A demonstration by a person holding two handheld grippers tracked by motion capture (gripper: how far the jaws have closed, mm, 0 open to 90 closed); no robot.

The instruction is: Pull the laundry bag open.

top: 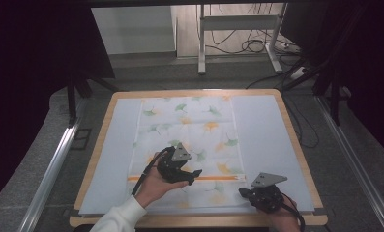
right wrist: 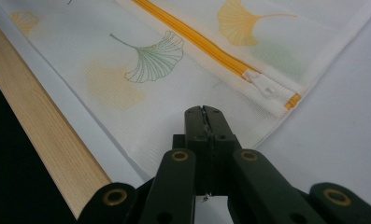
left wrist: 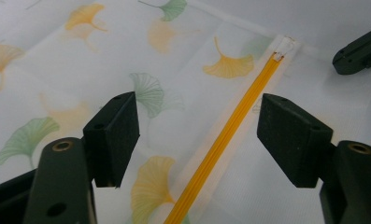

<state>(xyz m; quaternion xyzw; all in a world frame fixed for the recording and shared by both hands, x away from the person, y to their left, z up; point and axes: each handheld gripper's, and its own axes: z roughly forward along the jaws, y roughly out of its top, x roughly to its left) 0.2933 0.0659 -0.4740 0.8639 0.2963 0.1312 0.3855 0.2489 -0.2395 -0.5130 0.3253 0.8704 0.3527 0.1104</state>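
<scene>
zipper [top: 182, 178] crosswise on mesh bag [top: 187, 125], slider at right; left gripper [left wrist: 197, 140] jaws released, right gripper [right wrist: 204, 112] clenched empty

Leaf-print mesh bag [top: 187, 140] lies flat mid-table; left gripper [top: 195, 175] hovers over its orange zipper [top: 214, 178] at six o'clock, right gripper [top: 243, 192] sits at the bag's five o'clock corner.

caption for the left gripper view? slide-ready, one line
Left gripper, jaws open, straddles the orange zipper of a ginkgo-print mesh bag.
</scene>
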